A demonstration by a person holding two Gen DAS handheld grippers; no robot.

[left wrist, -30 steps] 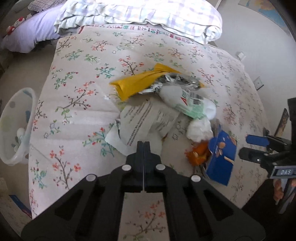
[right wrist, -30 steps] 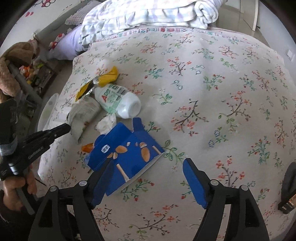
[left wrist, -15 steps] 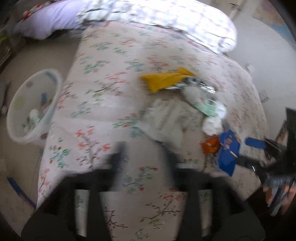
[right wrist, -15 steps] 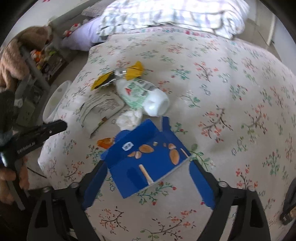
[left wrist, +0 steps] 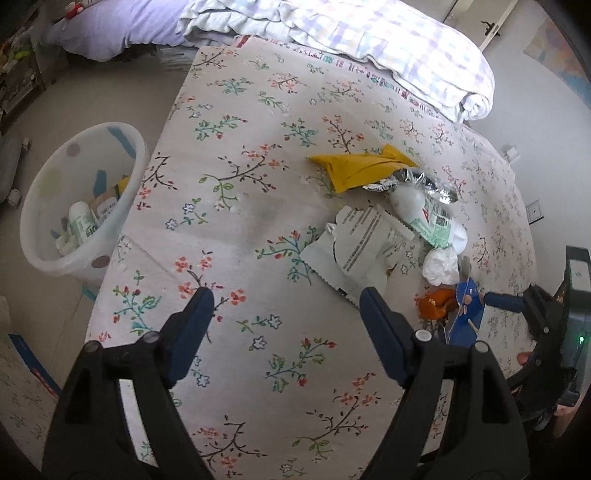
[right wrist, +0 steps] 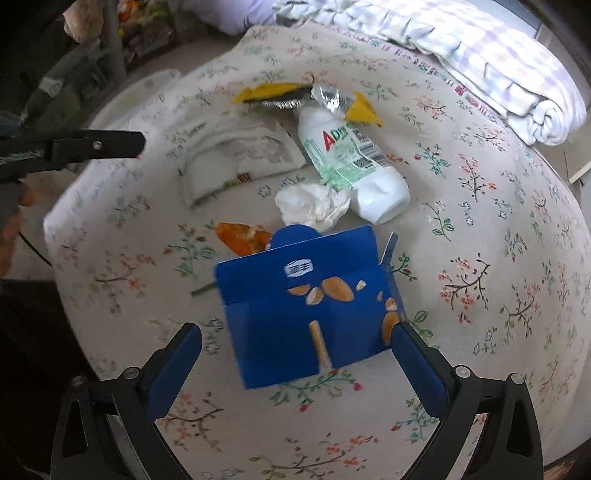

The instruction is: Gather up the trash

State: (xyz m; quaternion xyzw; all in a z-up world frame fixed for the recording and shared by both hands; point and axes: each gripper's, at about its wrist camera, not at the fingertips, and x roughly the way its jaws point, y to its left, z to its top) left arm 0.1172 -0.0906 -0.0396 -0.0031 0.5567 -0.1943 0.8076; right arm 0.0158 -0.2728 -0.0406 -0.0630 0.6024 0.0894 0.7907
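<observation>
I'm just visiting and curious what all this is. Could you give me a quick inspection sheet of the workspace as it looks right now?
Surface: bed with floral cover, litter on one side.
Job's things: blue carton, white bottle, crumpled tissue, orange scrap, white printed packet, yellow wrapper with foil; white bin beside the bed, partly filled.
Clutter: folded checked blanket, purple pillow.
Grippers: left gripper open over bare cover; right gripper open, fingers either side of the carton.
Cables: thin dark cord near the hand.
Surroundings: wall sockets, shelf with toys.
</observation>
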